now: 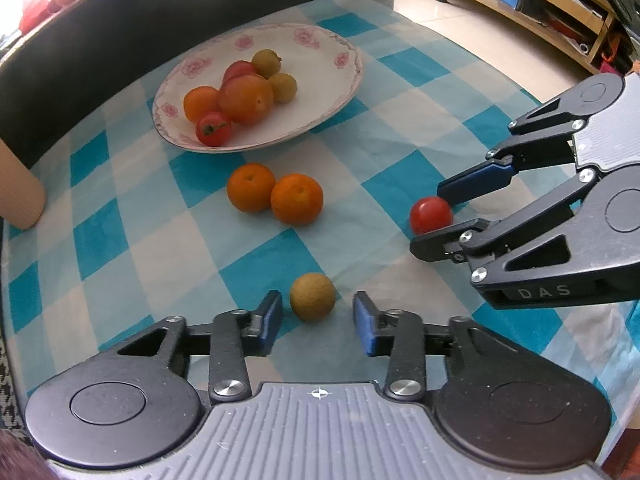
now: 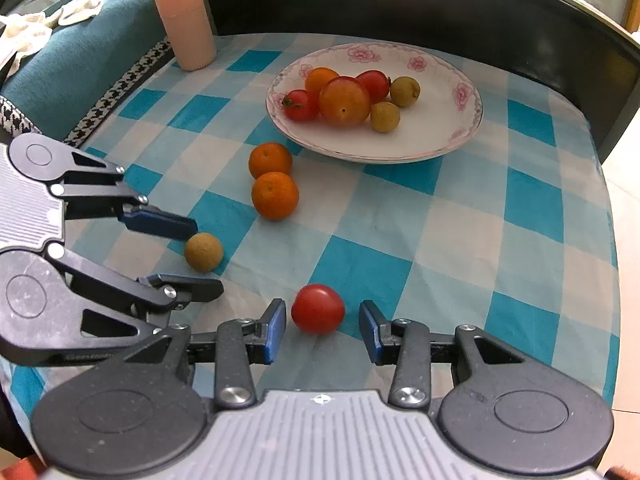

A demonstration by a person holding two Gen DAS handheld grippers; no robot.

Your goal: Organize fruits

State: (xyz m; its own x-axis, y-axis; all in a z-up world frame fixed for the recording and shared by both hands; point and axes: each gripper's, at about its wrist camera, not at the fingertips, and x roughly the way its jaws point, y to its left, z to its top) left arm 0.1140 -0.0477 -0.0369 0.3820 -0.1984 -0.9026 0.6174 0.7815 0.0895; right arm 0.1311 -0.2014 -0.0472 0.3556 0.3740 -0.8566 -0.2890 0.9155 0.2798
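Observation:
A brown longan [image 1: 312, 298] lies on the checked tablecloth between the fingertips of my left gripper [image 1: 318, 320], which is open with a gap on each side of the fruit. My right gripper [image 2: 322, 330] is also open, and a red cherry tomato [image 2: 318, 309] sits between its blue pads [image 2: 276, 328] without touching them. Each gripper shows in the other's view: the right gripper [image 1: 430, 220] around the tomato [image 1: 430, 214], and the left gripper [image 2: 206, 258] around the longan [image 2: 203, 252]. Two oranges [image 1: 251, 187] [image 1: 297, 199] rest side by side near the flowered plate [image 1: 336, 80].
The plate [image 2: 440, 136] holds several fruits: tomatoes, oranges and longans. A pink ribbed cup [image 2: 184, 12] stands at the table's far left corner. A dark seat back [image 2: 400, 8] borders the far edge. A wooden shelf [image 1: 520, 0] stands on the floor beyond the table.

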